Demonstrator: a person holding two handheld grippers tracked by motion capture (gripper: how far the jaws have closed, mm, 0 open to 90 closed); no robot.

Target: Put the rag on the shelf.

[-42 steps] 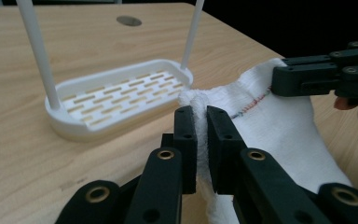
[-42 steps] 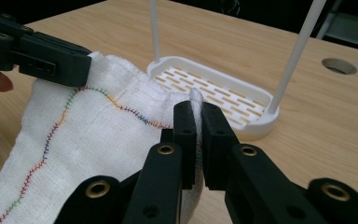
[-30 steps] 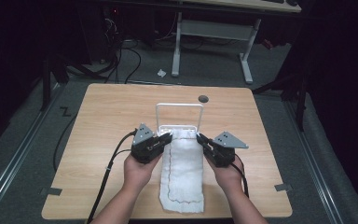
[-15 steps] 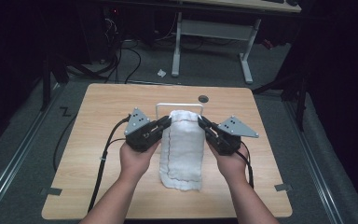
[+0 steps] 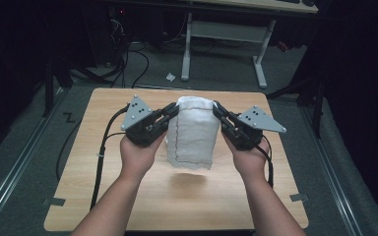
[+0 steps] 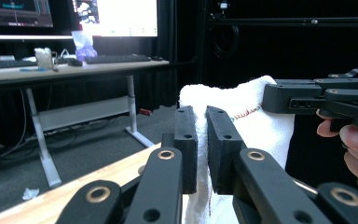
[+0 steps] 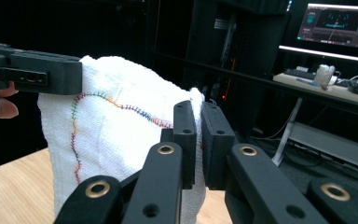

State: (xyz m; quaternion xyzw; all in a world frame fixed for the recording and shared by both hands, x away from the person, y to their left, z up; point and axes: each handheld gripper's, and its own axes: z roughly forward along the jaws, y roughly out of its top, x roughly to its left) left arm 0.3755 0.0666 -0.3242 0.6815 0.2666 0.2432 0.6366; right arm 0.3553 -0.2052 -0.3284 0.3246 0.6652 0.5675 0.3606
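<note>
The table [image 5: 128, 196] spreads below me, pale wood, its near part bare under a soft shadow. Above it hangs the white towel [image 5: 191, 132], folded over at the top and clear of the wood, its lower edge hanging free between my two forearms. A line of coloured stitching runs down its side, easy to see in the right gripper view [image 7: 102, 130] as a rainbow thread curving across the weave.

My left tongs [image 5: 171, 112] pinch the towel's upper left corner; in the left gripper view [image 6: 201, 140] the two black jaws stand nearly together with the cloth pressed between them. My right tongs [image 5: 217, 111] do the same at the upper right corner, and in the right gripper view [image 7: 197, 135] the cloth edge is squeezed in the narrow gap. Both hold at about the same height, so the top fold lies level between them.
</note>
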